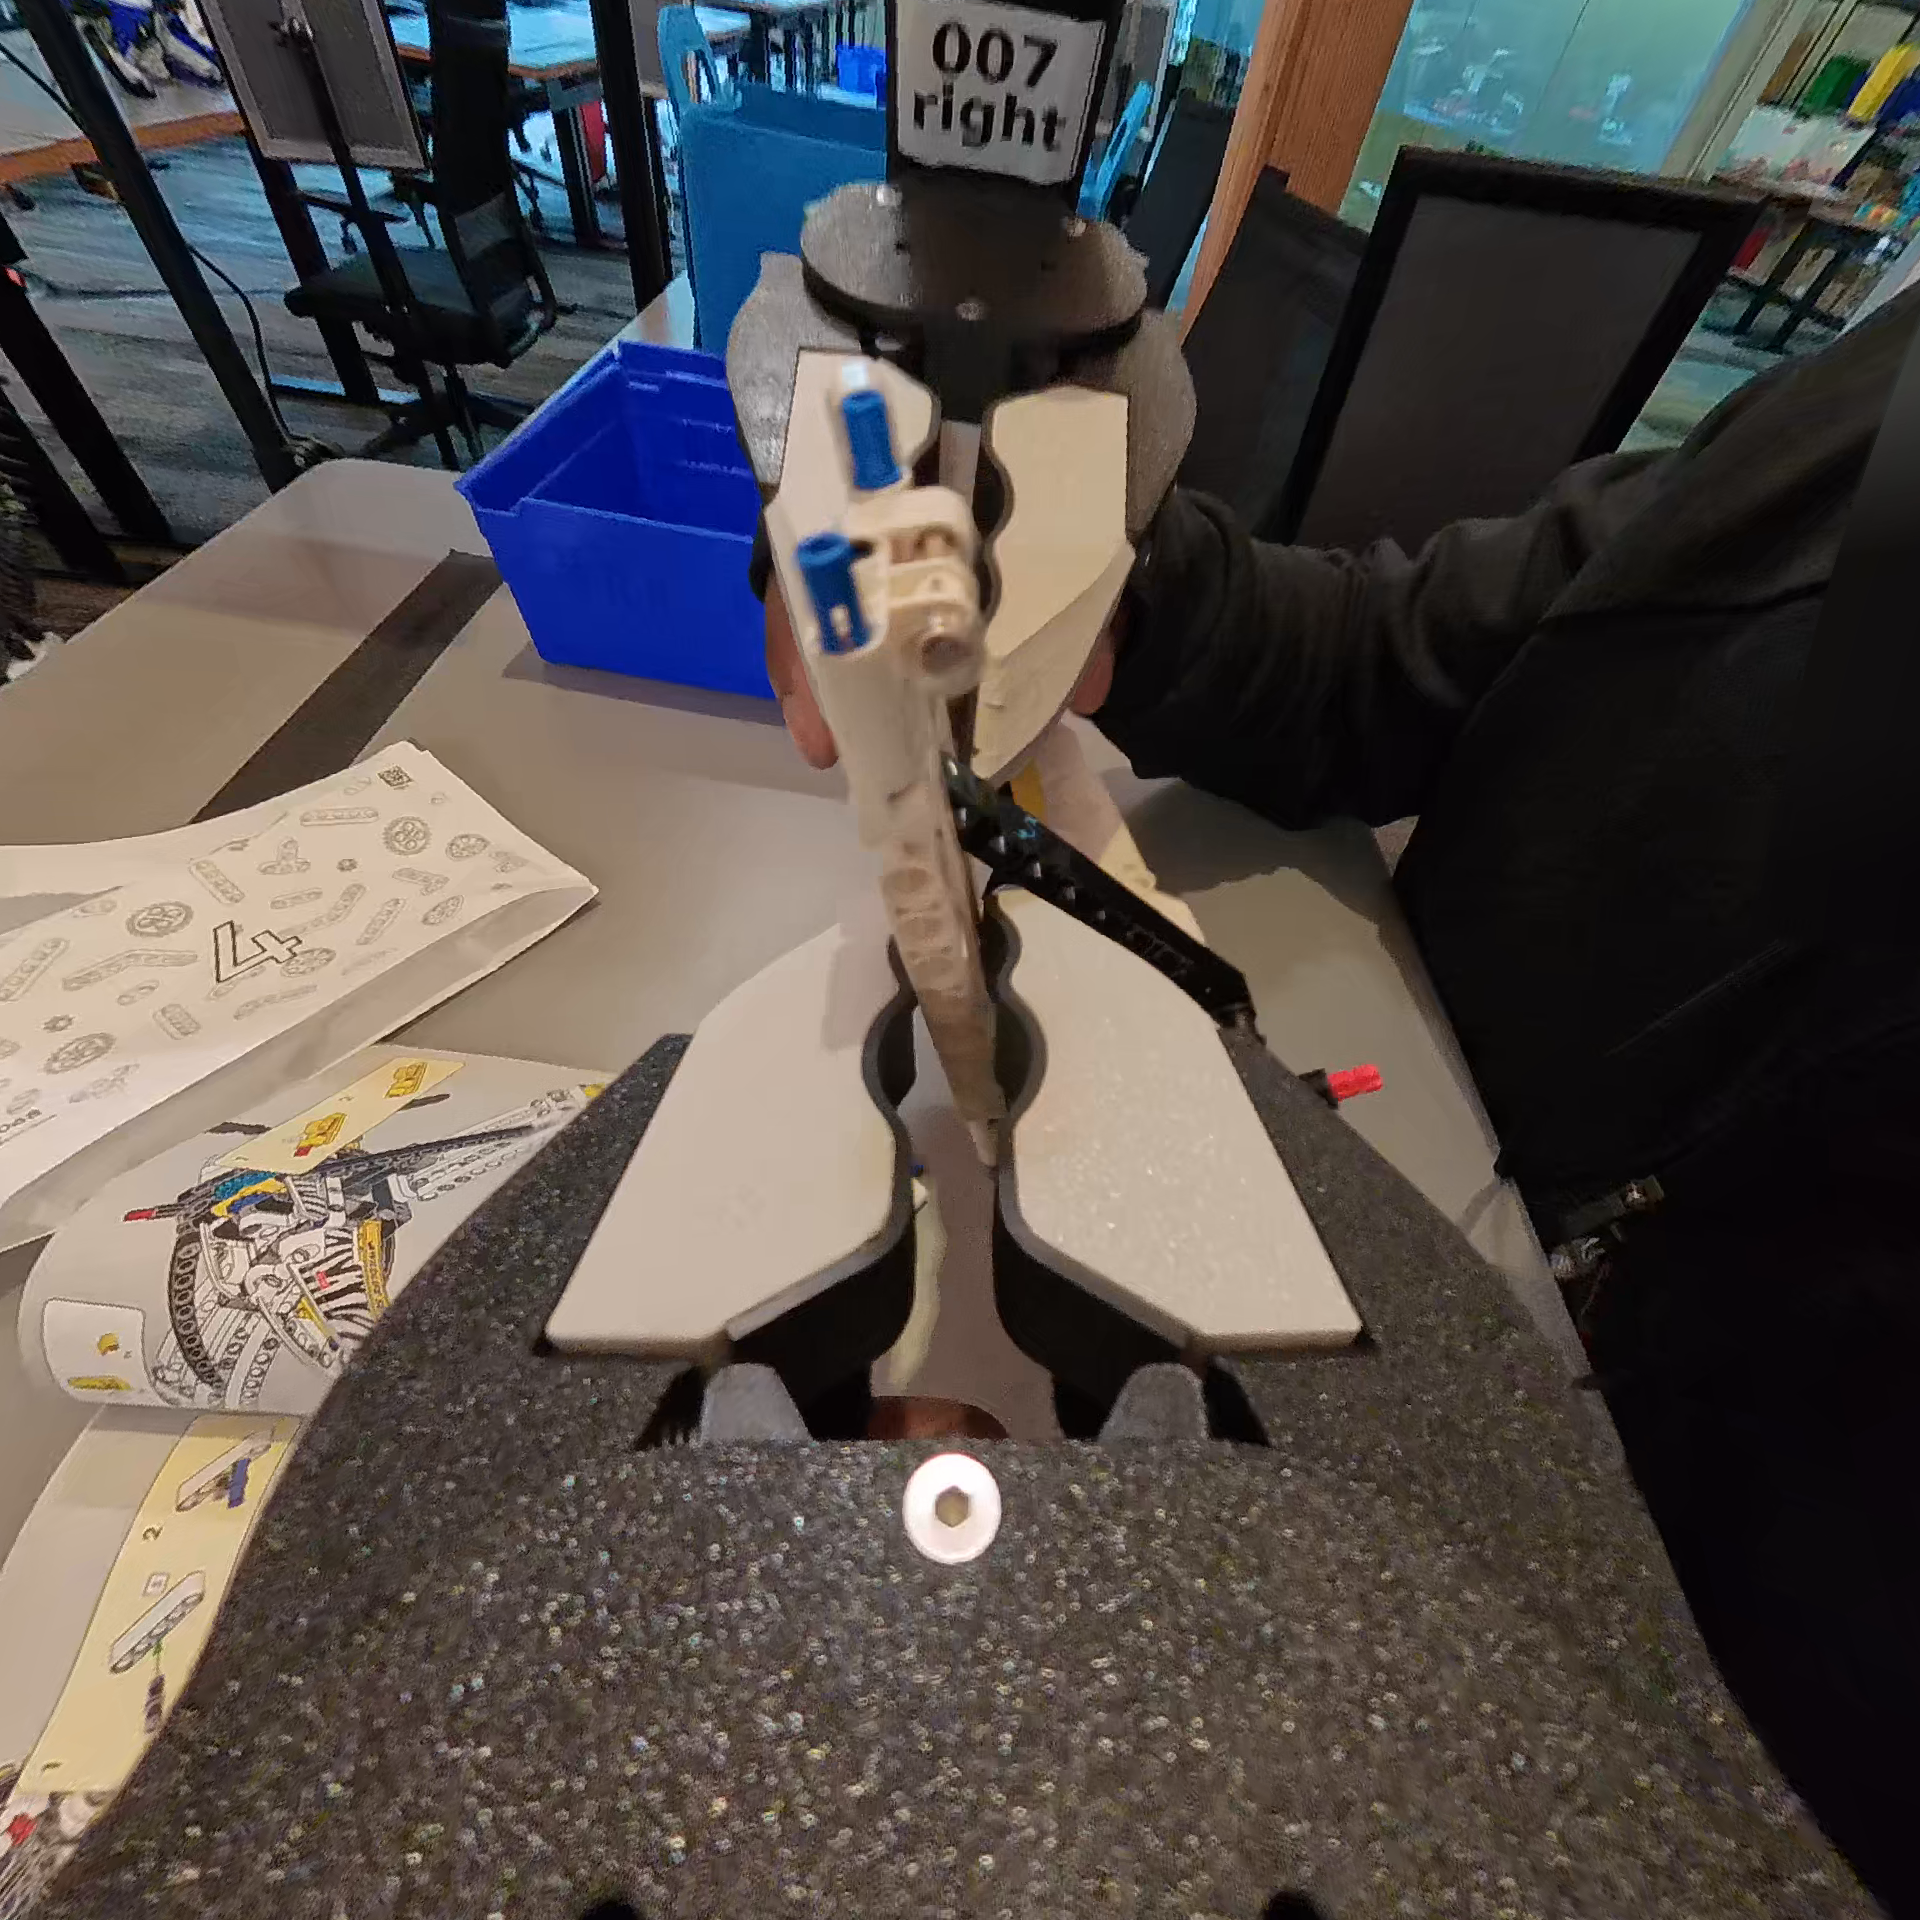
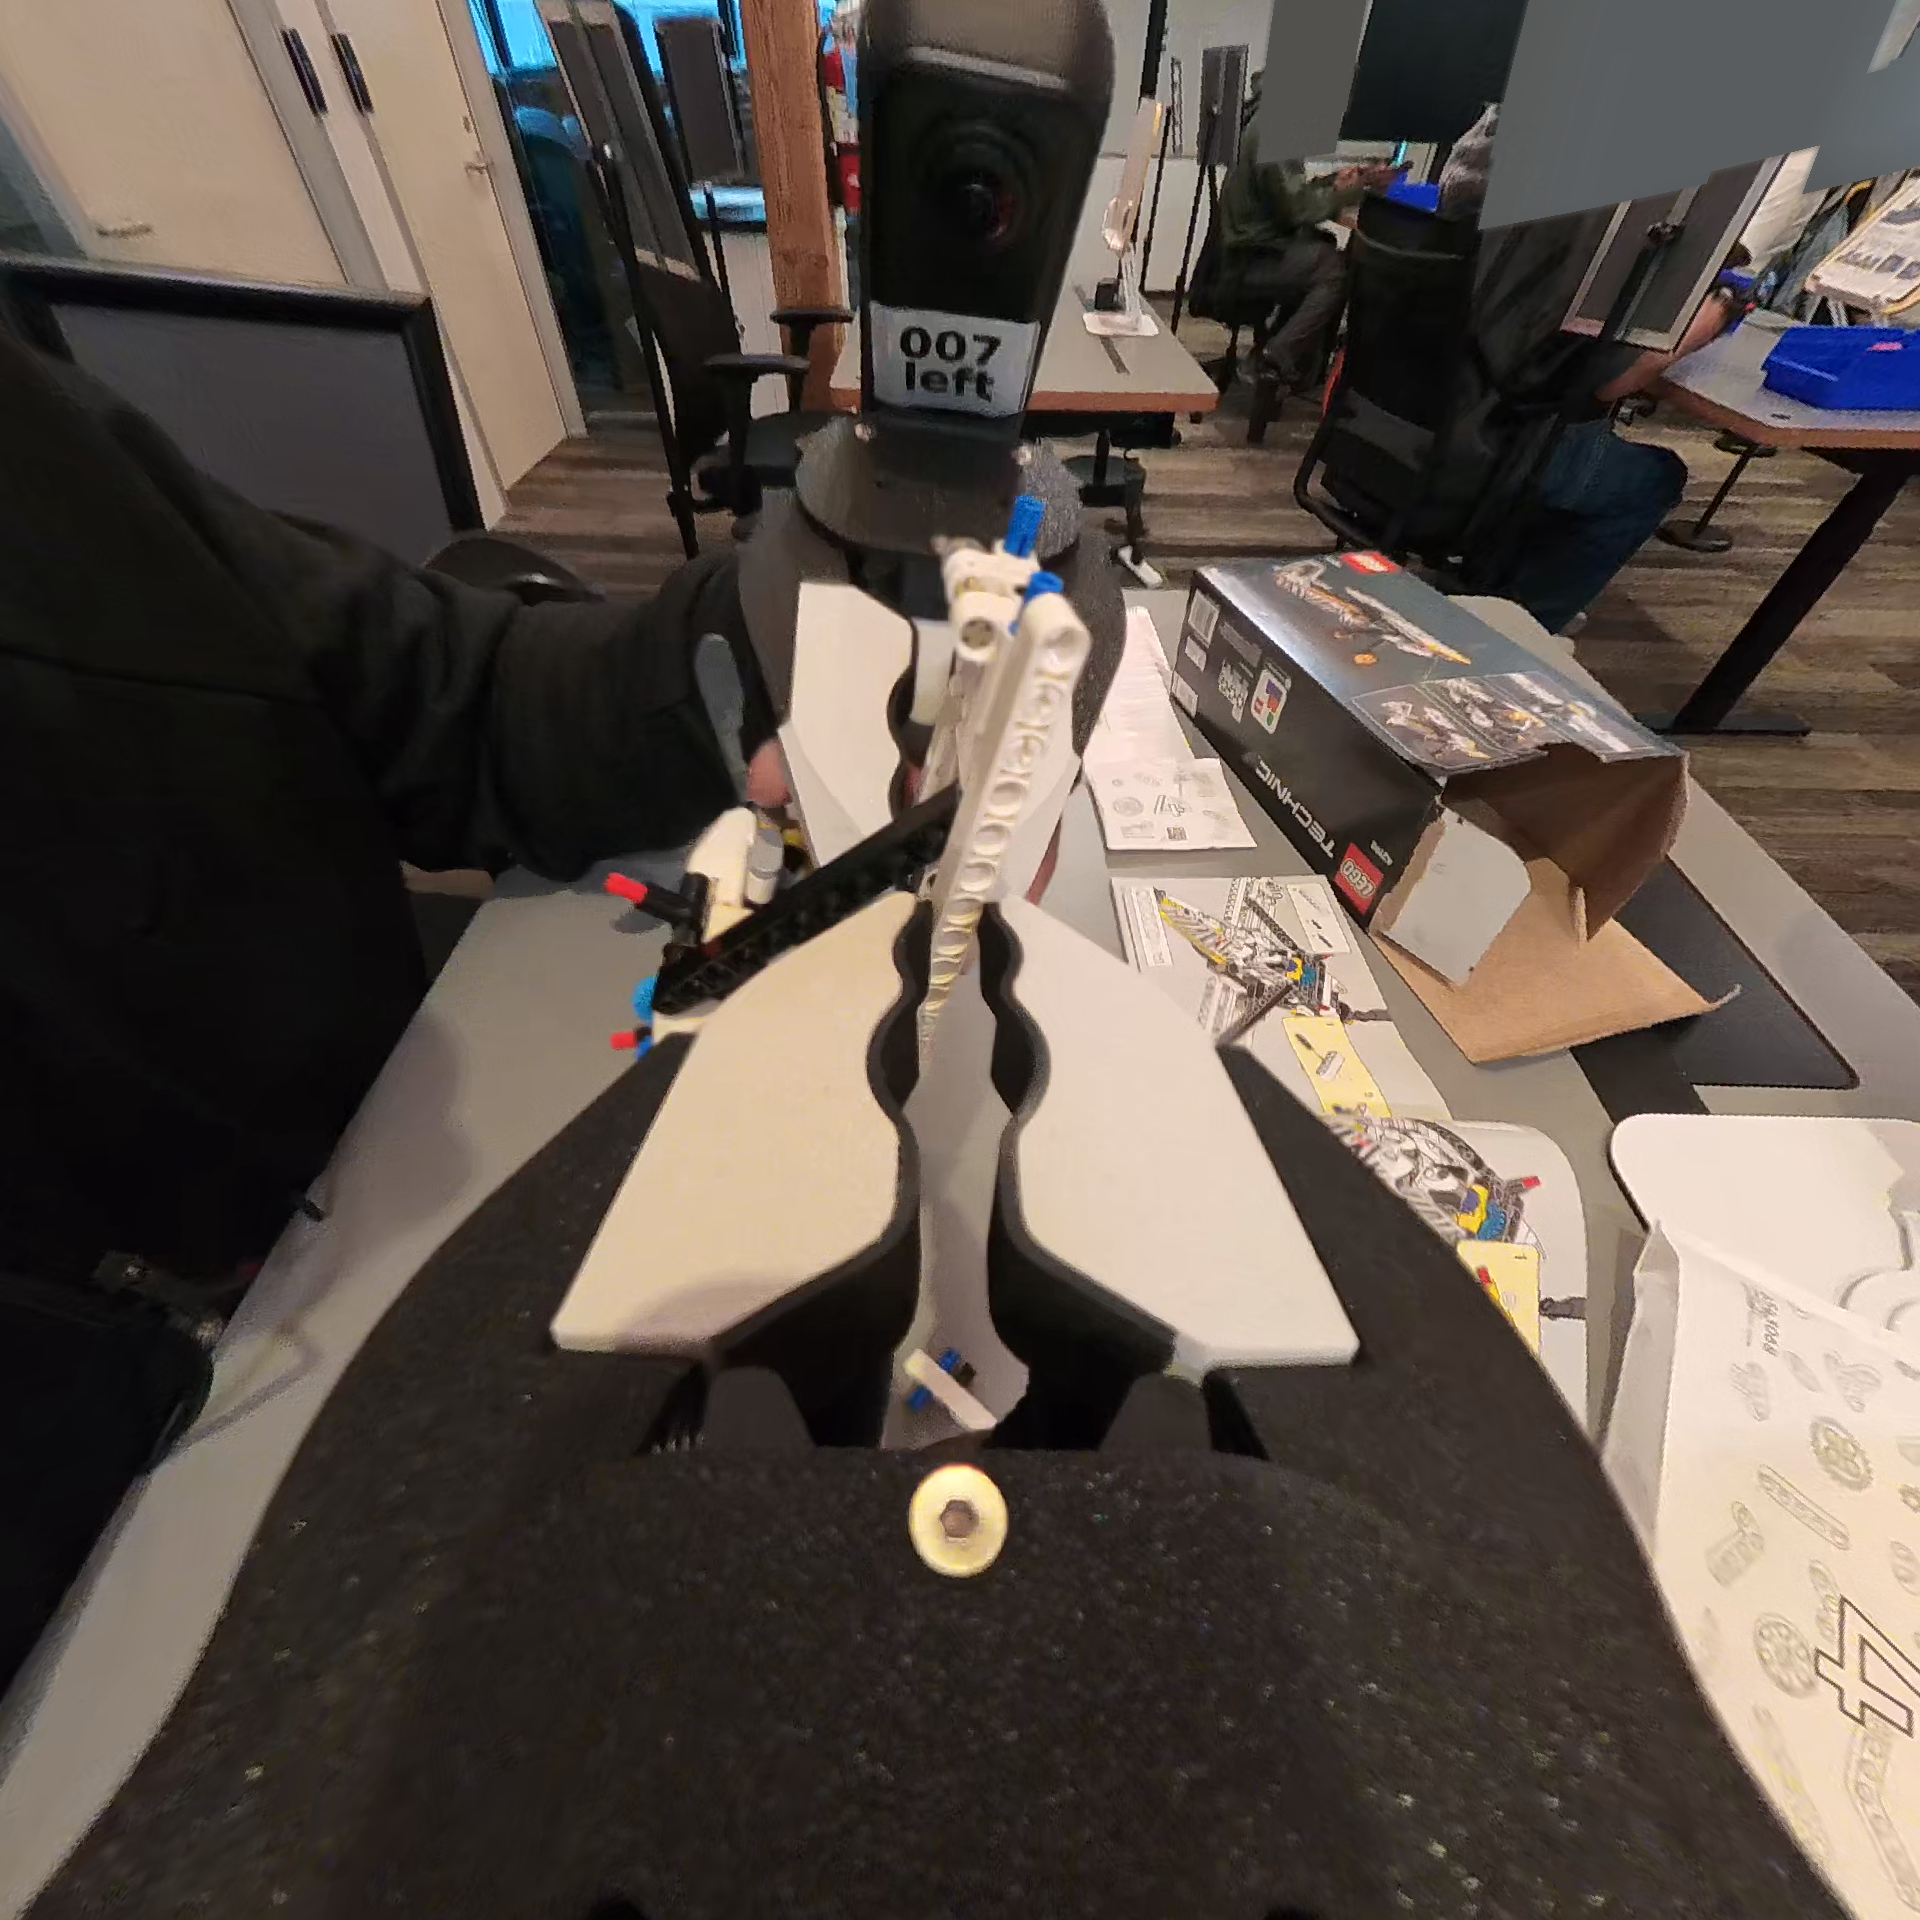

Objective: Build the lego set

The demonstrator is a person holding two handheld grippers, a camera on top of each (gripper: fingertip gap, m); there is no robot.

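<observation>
1. While both claws face each other above the counter [image 1: 644, 790], each is clenched on one end of the same long white beam [image 2: 987, 821]: the left claw [image 1: 971, 1039] grips its near end in the left wrist view, the right claw [image 2: 951, 966] its other end.
2. The beam's far end carries a small white connector with blue pins [image 1: 868, 499]. A black beam assembly [image 2: 800, 914] with red pins branches off to the side and hangs unsupported over the counter.
3. Risk (judgement): two rigid grips on one thin part. Any twist or pull between the hands could bend the beam, pop a pin joint or slip it through the pads.
4. Risk (judgement): the hanging black assembly adds leverage and could swing or detach if jolted.
5. Surface: grey counter, cluttered. Instruction booklet [image 2: 1278, 956], printed paper bag [image 1: 208, 935], blue bin [image 1: 623, 520] and an opened cardboard set box [image 2: 1455, 748] lie on it.
6. Room: open office with desks, black chairs, wood-look floor and a timber post. People sit at desks farther off.
</observation>
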